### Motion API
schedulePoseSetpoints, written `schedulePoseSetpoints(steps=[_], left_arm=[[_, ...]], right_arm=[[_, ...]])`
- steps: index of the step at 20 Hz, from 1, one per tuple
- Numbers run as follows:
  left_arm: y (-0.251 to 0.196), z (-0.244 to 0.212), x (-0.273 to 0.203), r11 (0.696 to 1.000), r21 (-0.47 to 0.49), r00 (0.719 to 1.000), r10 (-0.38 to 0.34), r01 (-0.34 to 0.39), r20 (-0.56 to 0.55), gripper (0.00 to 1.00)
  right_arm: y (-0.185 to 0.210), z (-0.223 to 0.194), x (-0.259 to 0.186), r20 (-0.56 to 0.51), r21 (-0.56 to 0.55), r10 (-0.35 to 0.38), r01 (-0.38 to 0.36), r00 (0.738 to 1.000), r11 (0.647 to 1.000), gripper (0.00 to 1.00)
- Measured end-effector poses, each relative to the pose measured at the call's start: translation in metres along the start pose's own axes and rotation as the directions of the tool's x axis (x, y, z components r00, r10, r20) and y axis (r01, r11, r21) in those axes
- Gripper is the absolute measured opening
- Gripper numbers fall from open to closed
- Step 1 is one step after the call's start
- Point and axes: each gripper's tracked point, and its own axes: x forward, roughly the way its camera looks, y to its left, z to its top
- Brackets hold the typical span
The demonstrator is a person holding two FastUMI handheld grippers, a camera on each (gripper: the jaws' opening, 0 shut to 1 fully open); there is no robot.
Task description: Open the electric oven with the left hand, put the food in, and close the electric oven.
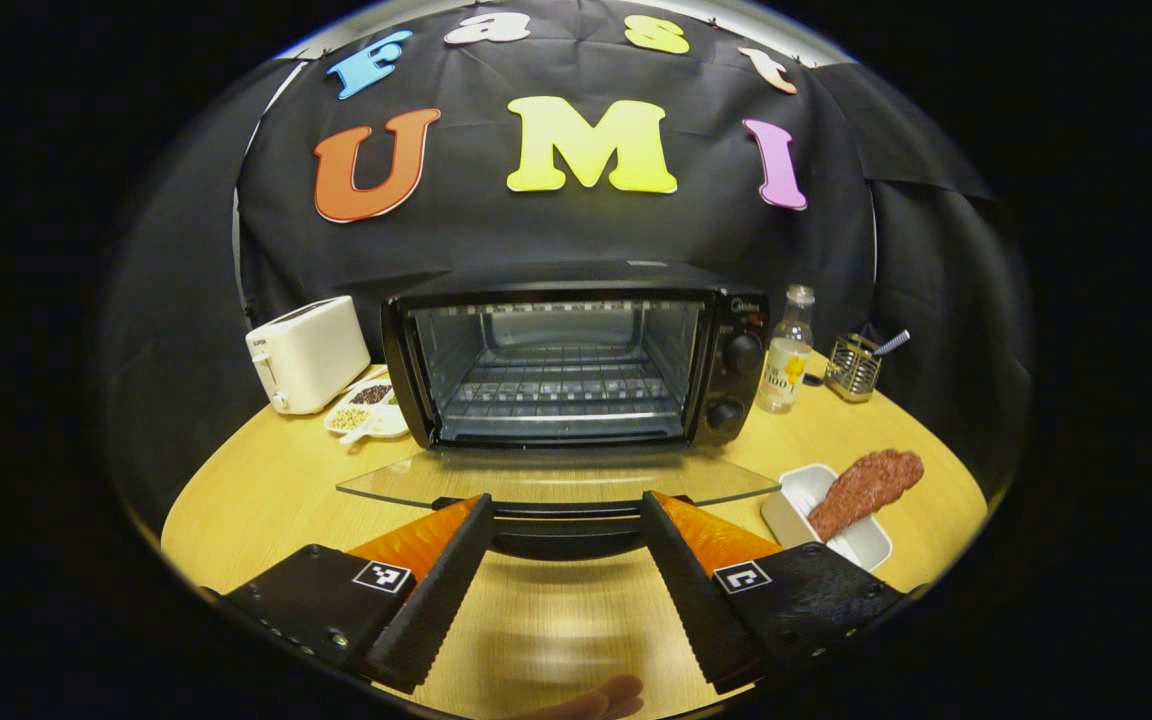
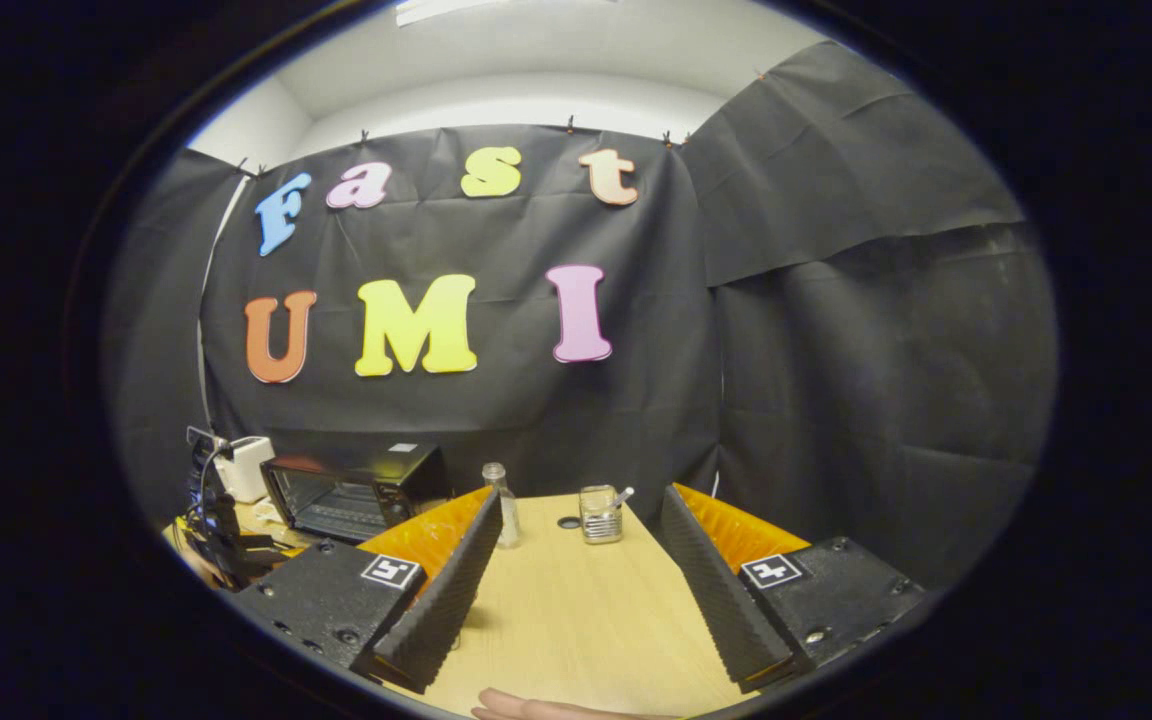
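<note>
Black oven (image 1: 576,355), reddish-brown food (image 1: 866,488)

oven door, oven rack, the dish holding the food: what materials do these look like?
Oven door: clear glass, since the table grain shows through it; dark handle, plastic or metal unclear. Oven rack: bare metal wire, shiny bars. Dish under the food: white and glossy, probably ceramic, possibly plastic.

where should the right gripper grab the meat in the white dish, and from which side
Grip the meat across its narrow width near the raised upper end, which sticks out past the white dish rim. Come from above, fingers either side of the long strip, since the lower end lies in the dish.
</note>
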Motion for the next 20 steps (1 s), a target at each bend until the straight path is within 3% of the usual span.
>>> schedulePoseSetpoints(steps=[4,11,15,17,18,19,20], left_arm=[[-0.001,-0.025,0.002,0.999,-0.051,0.999,-0.019,0.017,-0.048,0.94],[-0.004,-0.059,0.010,0.999,-0.052,0.993,-0.019,0.013,-0.116,0.94],[-0.003,-0.053,0.008,0.999,-0.044,0.996,-0.018,0.014,-0.090,0.94],[0.007,-0.045,0.001,0.999,-0.026,0.997,0.023,-0.025,-0.073,0.94],[0.007,-0.040,-0.005,0.999,-0.025,0.998,0.031,-0.032,-0.062,0.88],[0.006,-0.032,-0.014,0.999,-0.038,0.999,0.023,-0.025,-0.044,0.96],[0.003,-0.020,-0.023,0.998,-0.054,1.000,0.010,-0.011,-0.014,0.96]], right_arm=[[0.004,-0.011,0.007,-0.029,0.002,0.008,-0.008,1.000,1.000,0.99],[0.016,-0.036,0.017,-0.101,0.003,0.041,-0.041,0.994,0.999,0.99],[0.023,-0.048,0.024,-0.143,0.002,0.060,-0.060,0.988,0.998,1.00],[0.028,-0.052,0.029,-0.160,0.010,0.081,-0.080,0.984,0.997,1.00],[0.032,-0.054,0.033,-0.172,0.013,0.096,-0.095,0.980,0.995,1.00],[0.035,-0.060,0.038,-0.190,0.014,0.107,-0.106,0.976,0.994,0.99],[0.037,-0.065,0.045,-0.211,0.016,0.119,-0.118,0.970,0.993,1.00]])
